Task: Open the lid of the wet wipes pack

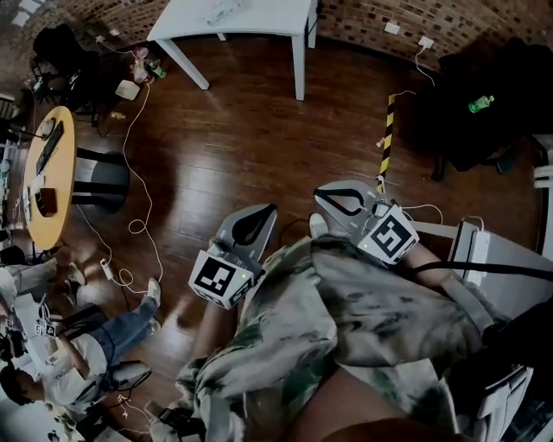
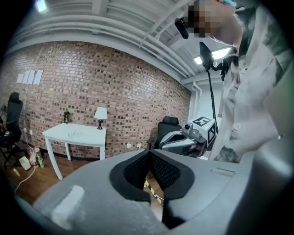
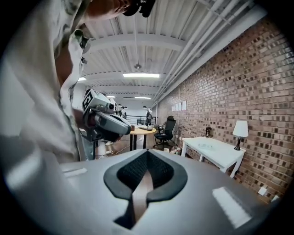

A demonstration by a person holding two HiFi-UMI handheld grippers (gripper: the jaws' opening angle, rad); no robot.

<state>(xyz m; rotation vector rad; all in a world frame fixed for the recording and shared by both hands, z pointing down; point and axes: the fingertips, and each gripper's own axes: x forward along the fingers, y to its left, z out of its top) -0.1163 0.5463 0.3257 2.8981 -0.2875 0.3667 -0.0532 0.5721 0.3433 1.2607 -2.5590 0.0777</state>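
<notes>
left gripper (image 2: 149, 155): ribbed black jaws together, empty | right gripper (image 3: 146, 156): jaws together, empty

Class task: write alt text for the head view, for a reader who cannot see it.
Looking down, a person in a pale patterned shirt holds the left gripper and right gripper close to the body, both shut and empty, above a wooden floor. A white table stands ahead, a round wooden table at left.
</notes>
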